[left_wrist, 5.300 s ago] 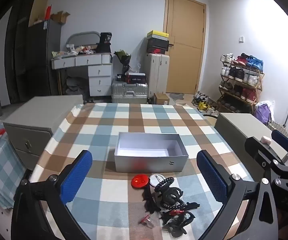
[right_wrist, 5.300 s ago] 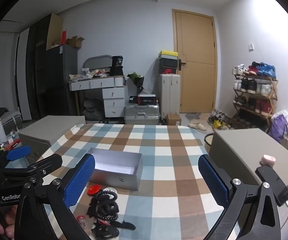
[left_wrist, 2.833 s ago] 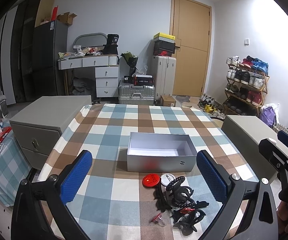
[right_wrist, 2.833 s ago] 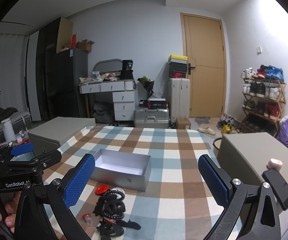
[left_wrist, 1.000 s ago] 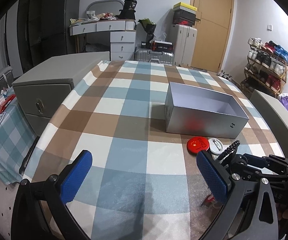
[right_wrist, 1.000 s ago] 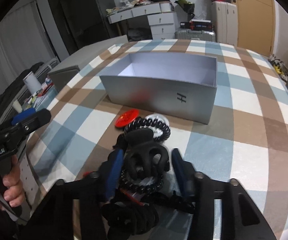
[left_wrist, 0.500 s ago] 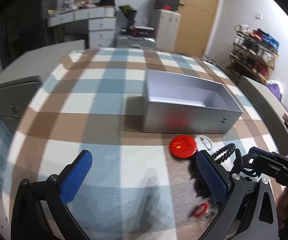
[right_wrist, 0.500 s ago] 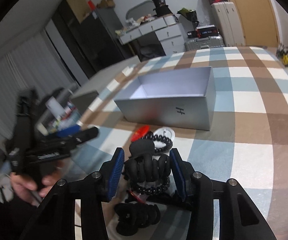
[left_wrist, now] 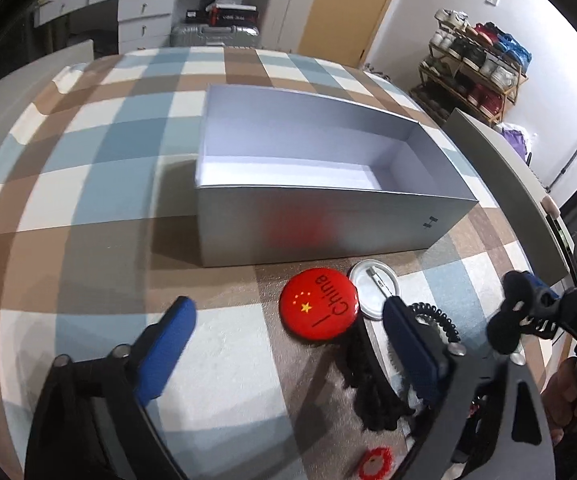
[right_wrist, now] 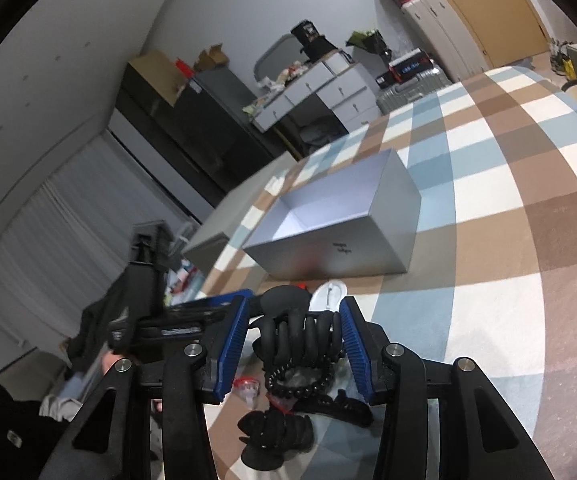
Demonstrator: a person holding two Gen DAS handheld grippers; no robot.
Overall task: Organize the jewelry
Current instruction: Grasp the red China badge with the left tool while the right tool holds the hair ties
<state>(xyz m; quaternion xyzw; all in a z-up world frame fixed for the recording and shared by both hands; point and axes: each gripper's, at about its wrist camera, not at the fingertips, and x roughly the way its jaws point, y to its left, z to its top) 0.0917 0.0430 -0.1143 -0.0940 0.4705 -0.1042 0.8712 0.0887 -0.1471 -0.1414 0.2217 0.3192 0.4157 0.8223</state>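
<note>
Left hand-held gripper [left_wrist: 284,332] agape, right [right_wrist: 293,330] clamped

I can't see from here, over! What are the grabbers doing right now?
Right gripper shut on black claw clip, lifted. Left gripper open, low over red badge. Silver box open ahead, path clear.

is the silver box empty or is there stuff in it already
Empty, as far as shown. The silver box sits open-topped, and the left wrist view shows only bare white floor and walls; the strip behind its near wall is hidden.
</note>
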